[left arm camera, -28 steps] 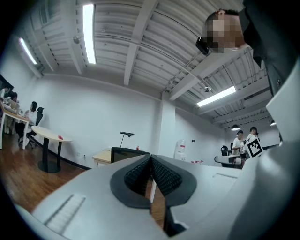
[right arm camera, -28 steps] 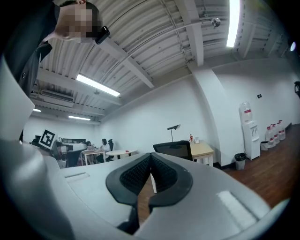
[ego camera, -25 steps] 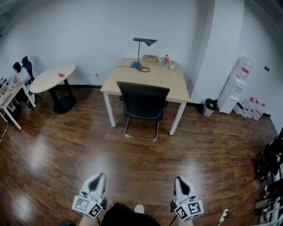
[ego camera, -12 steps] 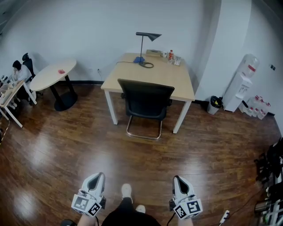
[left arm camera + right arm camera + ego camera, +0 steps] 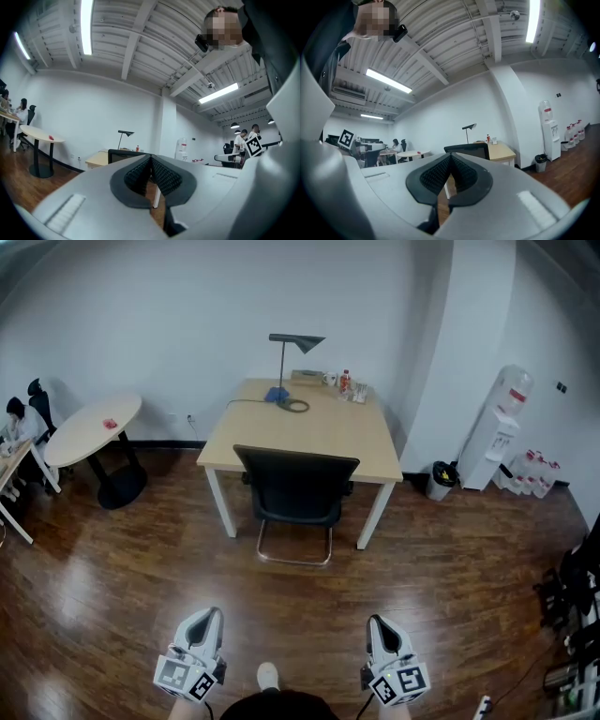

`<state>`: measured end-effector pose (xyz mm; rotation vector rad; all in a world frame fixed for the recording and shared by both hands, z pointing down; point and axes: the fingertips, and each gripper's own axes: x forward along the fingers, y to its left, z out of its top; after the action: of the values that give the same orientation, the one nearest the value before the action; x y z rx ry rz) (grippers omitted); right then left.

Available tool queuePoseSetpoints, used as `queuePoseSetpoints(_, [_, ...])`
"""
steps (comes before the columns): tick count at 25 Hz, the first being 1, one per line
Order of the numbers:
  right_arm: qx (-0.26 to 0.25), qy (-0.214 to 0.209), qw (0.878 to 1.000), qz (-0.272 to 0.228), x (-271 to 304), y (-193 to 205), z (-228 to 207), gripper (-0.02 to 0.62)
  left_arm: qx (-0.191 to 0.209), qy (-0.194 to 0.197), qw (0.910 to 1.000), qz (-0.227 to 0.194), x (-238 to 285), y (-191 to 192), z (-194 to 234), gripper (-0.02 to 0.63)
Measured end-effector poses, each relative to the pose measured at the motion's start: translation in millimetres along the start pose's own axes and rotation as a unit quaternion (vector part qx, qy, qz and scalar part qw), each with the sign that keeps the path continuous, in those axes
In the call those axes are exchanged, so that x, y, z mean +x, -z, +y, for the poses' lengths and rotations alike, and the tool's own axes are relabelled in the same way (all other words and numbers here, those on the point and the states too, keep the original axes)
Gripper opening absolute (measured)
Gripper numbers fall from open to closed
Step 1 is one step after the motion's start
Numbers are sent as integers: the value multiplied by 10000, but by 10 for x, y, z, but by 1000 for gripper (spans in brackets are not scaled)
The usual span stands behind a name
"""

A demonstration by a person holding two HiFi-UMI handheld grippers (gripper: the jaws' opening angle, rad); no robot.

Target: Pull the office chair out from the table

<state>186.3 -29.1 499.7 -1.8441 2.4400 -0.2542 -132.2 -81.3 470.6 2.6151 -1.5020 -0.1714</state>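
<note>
A black office chair (image 5: 296, 488) with a chrome sled base is tucked against the near side of a light wooden table (image 5: 309, 427) by the far wall. Both grippers are low in the head view, well short of the chair and pointing level toward it. My left gripper (image 5: 209, 615) is shut with nothing between its pads. My right gripper (image 5: 377, 621) is also shut and empty. In the left gripper view the shut jaws (image 5: 151, 159) partly hide the chair back (image 5: 123, 153). The right gripper view shows the chair back (image 5: 469, 151) just above the shut jaws (image 5: 451, 157).
A desk lamp (image 5: 286, 352) and small bottles stand on the table's far side. A round white table (image 5: 92, 418) and a seated person (image 5: 14, 418) are at the left. A water dispenser (image 5: 497, 427), a bin (image 5: 439, 479) and floor bottles (image 5: 536, 470) are at the right. Dark equipment (image 5: 577, 606) lines the right edge.
The view has advanced across the wooden floor toward the chair and table, which now sit lower in the head view. Both grippers stay shut and keep their place in the view.
</note>
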Motion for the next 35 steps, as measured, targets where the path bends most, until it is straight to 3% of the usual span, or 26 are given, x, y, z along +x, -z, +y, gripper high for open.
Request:
queuePoseSetpoints(21, [-161,-54,9997,186,1358,33,389,14,-228,-142,9996,77,662,46,1296,2])
queuePoseSetpoints(28, [-55,122,9993,353,1574,138,60,14,-248,-175,9993,222,949,173,1423,3])
queuePoseSetpoints(35, [-54,-87,9996,254,2182,30,-358,14,-124,-361,9992,111,1503,107,1515,2])
